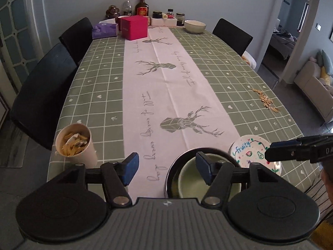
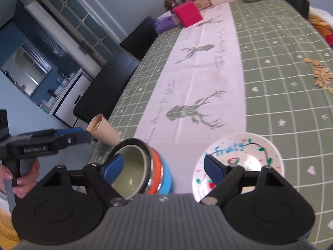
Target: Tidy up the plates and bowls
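Note:
A stack of bowls [image 1: 199,179] sits at the near table edge: a pale green bowl [image 2: 129,173] nested in a metal one, over orange and blue bowls [image 2: 162,173]. A white "Fruity" plate [image 1: 251,152] lies right of it, also in the right wrist view [image 2: 245,152]. Another pale bowl [image 1: 195,26] stands at the far end. My left gripper [image 1: 166,167] is open and empty, its right finger over the stack. My right gripper [image 2: 164,166] is open and empty, spanning stack and plate.
A paper cup of scraps [image 1: 75,143] stands near the left edge. Seed shells [image 1: 266,102] lie on the right side. A pink box [image 1: 134,27], tissue pack, bottles and jars crowd the far end. Black chairs [image 1: 41,95] stand along the table.

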Tool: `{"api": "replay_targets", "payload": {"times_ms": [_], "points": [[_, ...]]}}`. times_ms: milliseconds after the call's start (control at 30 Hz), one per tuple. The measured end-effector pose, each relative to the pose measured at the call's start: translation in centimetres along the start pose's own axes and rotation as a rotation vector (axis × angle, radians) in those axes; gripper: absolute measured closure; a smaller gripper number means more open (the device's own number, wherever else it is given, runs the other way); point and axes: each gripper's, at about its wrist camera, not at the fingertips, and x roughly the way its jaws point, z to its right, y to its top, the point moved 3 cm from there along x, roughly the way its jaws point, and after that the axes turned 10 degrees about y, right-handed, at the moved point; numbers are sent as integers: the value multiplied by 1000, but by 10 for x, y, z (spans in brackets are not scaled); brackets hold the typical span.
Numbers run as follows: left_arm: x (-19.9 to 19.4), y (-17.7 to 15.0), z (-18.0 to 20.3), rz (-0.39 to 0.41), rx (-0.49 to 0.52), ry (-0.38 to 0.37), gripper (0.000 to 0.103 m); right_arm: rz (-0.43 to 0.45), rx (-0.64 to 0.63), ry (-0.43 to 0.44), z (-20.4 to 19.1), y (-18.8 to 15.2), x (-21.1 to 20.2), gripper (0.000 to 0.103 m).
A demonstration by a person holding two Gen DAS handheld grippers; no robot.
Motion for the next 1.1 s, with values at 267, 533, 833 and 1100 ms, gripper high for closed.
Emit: {"api": "replay_targets", "payload": {"times_ms": [267,533,833,1100], "points": [[26,-44,6,-139,-81,-103,26,-185,-18,17,-9,-3,53,17],[52,-54,5,-203,-150,-79,26,-274,4,-70,-4,-4,89,17],[77,-61,22,-260,-153,-38,25,-318,-14,-146,2,-12,118,23],[78,-60,22,-234,-188,-50,33,-301,-18,-138,3,-13,124,35]]}}
